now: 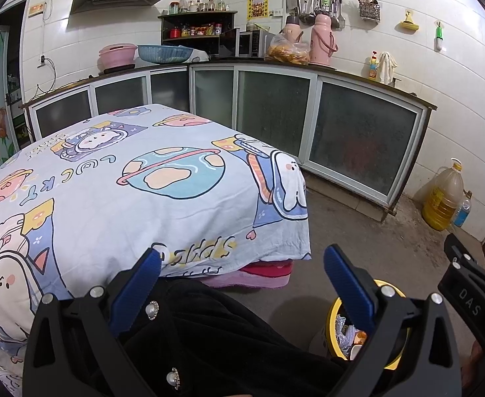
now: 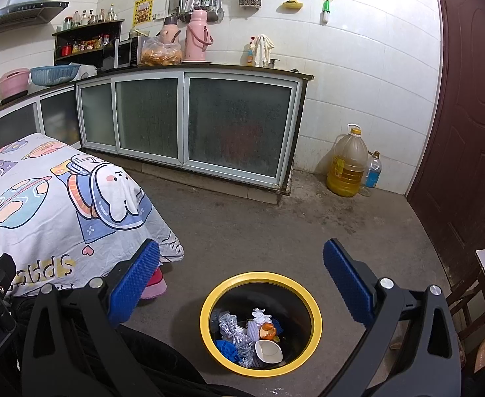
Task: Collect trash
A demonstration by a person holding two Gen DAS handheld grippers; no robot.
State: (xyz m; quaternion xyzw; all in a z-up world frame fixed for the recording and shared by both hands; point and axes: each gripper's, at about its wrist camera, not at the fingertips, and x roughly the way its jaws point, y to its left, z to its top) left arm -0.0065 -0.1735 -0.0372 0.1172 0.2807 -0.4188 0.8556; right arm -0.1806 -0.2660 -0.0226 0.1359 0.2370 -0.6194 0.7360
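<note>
A black trash bin with a yellow rim [image 2: 318,317] stands on the floor below my right gripper [image 2: 242,274]. It holds several pieces of trash [image 2: 252,337]: crumpled foil, blue wrappers, white paper, an orange scrap and a white cup. My right gripper is open and empty above the bin. My left gripper [image 1: 242,281] is open and empty, held over the near edge of the table with the cartoon cloth [image 1: 126,182]. The bin's rim [image 1: 333,311] shows partly behind the left gripper's right finger. No trash shows on the cloth.
Kitchen cabinets [image 2: 189,125] run along the back. A large oil jug [image 2: 346,165] and a small bottle [image 2: 373,170] stand by the wall. A dark red door [image 2: 467,132] is at the right. A person's dark clothing [image 1: 216,337] is below the left gripper.
</note>
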